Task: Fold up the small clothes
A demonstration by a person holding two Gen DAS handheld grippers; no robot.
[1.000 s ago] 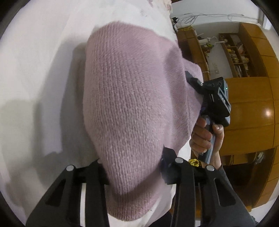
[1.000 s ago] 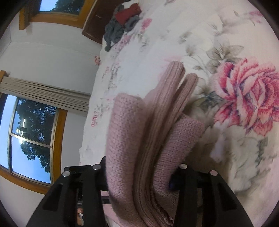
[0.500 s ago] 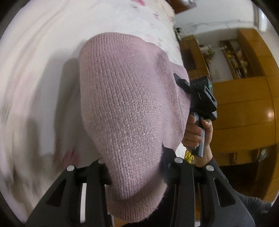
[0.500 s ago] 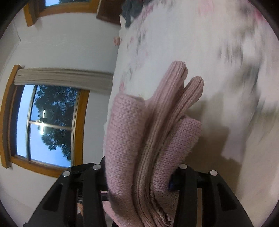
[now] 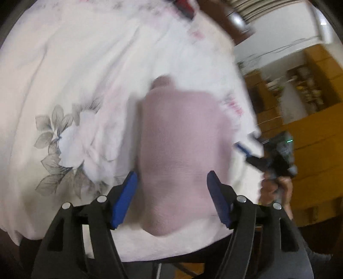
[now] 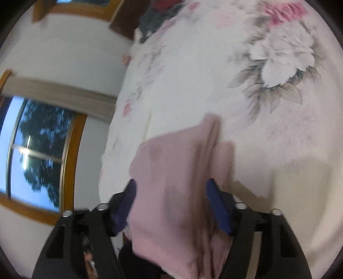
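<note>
Both views blurred w/ motion. Left gripper (image 5: 171, 188): jaws spread wide, blue pads either side of the pink knit garment (image 5: 182, 146) w/ a clear gap on each side, nothing pinched. Garment lies folded on the bed sheet (image 5: 90, 70), white w/ grey-leafed flower print, near the bed's front edge; a narrower bit sticks out at its far end. Right gripper (image 6: 171, 191): jaws likewise wide apart; pink knit sits betw. the pads, left pad close to or touching the fabric edge, can't tell which; right pad has a slim gap, no grip seen. In the right wrist view the garment shows stacked layers, a fold ridge running away from the camera, and it rests on the sheet by the bed's left edge. From the left wrist view, the right gripper appears at far right, beyond the bed edge, held in the person's hand (image 5: 275, 186), grey sleeve below. Heap of dark grey and red clothes (image 6: 158, 15) at the far end of the bed, well apart from the pink piece. Window (image 6: 36, 150) w/ wood frame at left, trees outside; wooden cabinets (image 5: 310, 120) at right of the left view.
</note>
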